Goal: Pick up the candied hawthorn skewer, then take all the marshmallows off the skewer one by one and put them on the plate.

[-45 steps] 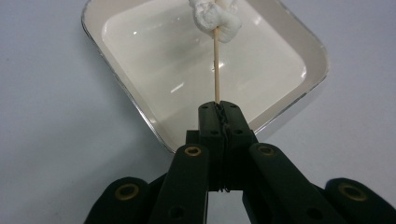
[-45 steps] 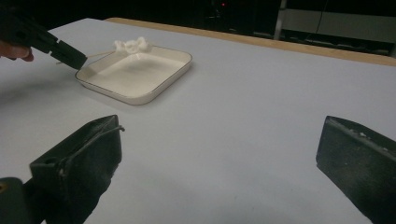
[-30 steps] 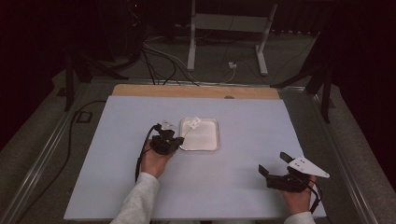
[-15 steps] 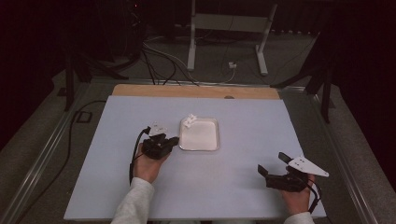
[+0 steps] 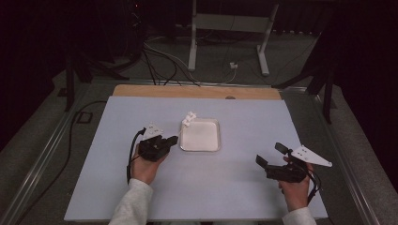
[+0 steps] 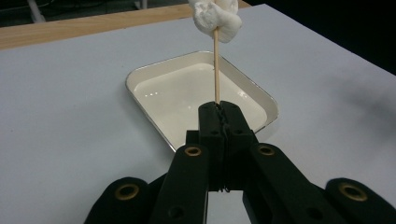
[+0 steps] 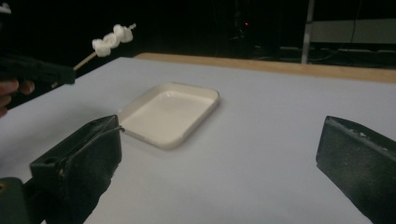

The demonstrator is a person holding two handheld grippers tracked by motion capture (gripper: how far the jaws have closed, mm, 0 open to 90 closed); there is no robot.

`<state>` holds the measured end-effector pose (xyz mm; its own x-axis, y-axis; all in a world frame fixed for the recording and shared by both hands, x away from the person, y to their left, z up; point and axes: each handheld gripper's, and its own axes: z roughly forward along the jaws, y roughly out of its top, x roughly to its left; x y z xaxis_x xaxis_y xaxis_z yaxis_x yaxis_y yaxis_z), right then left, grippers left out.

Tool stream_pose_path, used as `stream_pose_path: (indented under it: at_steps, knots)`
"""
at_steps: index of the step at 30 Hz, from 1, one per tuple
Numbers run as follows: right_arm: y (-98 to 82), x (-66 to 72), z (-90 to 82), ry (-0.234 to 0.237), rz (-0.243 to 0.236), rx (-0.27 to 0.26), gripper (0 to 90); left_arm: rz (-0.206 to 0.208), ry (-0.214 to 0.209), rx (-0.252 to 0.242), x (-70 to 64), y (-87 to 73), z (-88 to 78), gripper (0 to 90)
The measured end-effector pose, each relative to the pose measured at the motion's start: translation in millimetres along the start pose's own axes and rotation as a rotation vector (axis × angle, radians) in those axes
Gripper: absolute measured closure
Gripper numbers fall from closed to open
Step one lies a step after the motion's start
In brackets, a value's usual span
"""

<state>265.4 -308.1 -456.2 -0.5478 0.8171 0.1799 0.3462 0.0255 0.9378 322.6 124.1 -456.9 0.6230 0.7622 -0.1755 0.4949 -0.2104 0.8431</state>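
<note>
Clearly, the left gripper (image 6: 219, 109) is clamping the lower end of a thin, pale wooden skewer (image 6: 216, 65), its two black jaws pressed tight together around the stick. Three small white marshmallows (image 7: 112, 38) are sitting threaded in a row near the skewer's far tip, soft and lumpy, with a short bare point of wood poking out past the last one. In the left gripper view the stick is rising straight from the jaws and the marshmallows are bunching at the top edge of the picture. In the high view the skewer is slanting away from the person, so the marshmallows are hanging just beside the far left corner of a shallow, square white tray with rounded corners (image 5: 217, 140), well above the table. The tray is lying empty and glossy on a pale lilac-grey table top (image 5: 234, 187), near the middle.

The right gripper (image 5: 270, 154) is resting low on the person's right side, well apart from the tray, its jaws standing wide and grasping nothing. A light sleeve (image 5: 136, 206) is covering the left forearm.
</note>
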Motion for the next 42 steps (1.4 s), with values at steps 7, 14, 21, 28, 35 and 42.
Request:
stream_pose_path:
  at_steps: [7, 14, 21, 28, 35, 42]
  knots:
    - [28.9, 8.2, 27.4, 0.056, 0.009, 0.042, 0.3, 0.005, -0.022, -0.011, 0.9, -0.4, -1.1, 90.0]
    - [44.3, 13.6, 52.0, 0.106, 0.073, 0.069, 0.3, 0.02, -0.04, -0.017, -2.2, -0.6, -0.3, 90.0]
    - [55.3, 23.7, 70.6, 0.127, 0.079, 0.085, 0.3, 0.034, -0.051, -0.022, -4.2, -0.7, 0.5, 90.0]
    - [66.0, 31.9, 88.4, 0.15, 0.089, 0.103, 0.3, 0.053, -0.062, -0.023, -7.1, -1.0, 2.8, 90.0]
    - [70.4, 39.0, 102.0, 0.163, 0.094, 0.125, 0.3, 0.052, -0.056, -0.022, -7.3, -1.2, 3.0, 90.0]
    - [70.0, 41.5, 110.1, 0.189, 0.116, 0.133, 0.3, 0.062, -0.061, -0.029, -8.8, -1.2, 3.4, 90.0]
